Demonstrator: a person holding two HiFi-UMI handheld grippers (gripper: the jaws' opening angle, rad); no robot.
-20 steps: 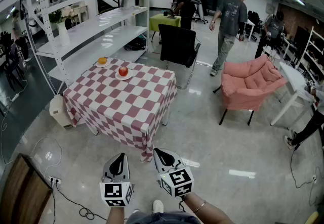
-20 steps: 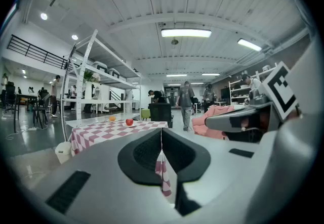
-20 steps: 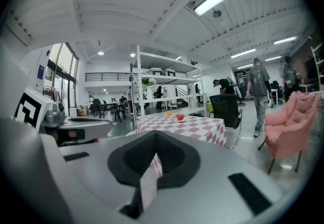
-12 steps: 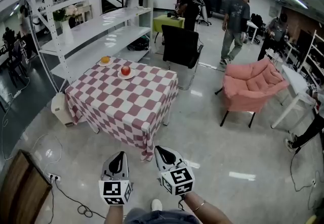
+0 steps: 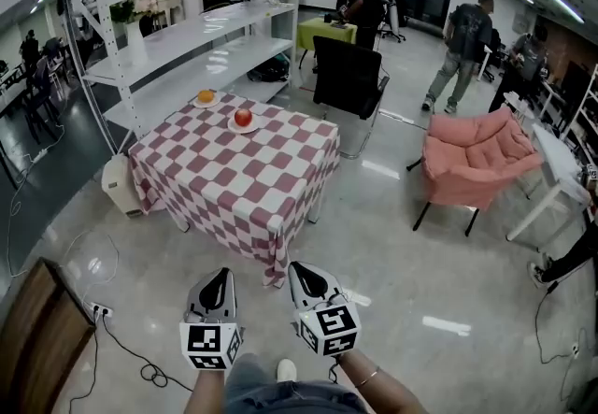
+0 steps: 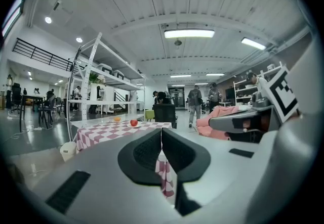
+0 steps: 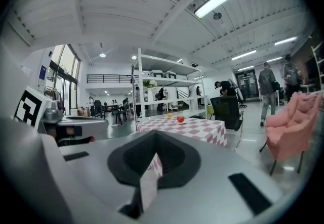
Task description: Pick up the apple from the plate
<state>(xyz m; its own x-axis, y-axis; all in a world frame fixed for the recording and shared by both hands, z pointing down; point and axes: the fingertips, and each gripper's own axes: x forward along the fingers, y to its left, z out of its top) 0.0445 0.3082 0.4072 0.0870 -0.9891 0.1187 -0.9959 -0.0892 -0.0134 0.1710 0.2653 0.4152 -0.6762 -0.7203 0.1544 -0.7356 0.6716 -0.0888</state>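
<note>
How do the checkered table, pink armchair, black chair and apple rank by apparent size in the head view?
1. checkered table
2. pink armchair
3. black chair, though it stands farther from the camera
4. apple

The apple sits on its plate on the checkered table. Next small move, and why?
Probably step toward the checkered table: the apple on its plate lies near the far edge, well beyond the left hand-held gripper and right hand-held gripper, both shut.

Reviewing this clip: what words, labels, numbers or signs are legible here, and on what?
No legible text in any view.
Square markers on the left gripper and right gripper: black-and-white patterns, no letters.
Blue wall sign in the right gripper view: too small to read.
</note>
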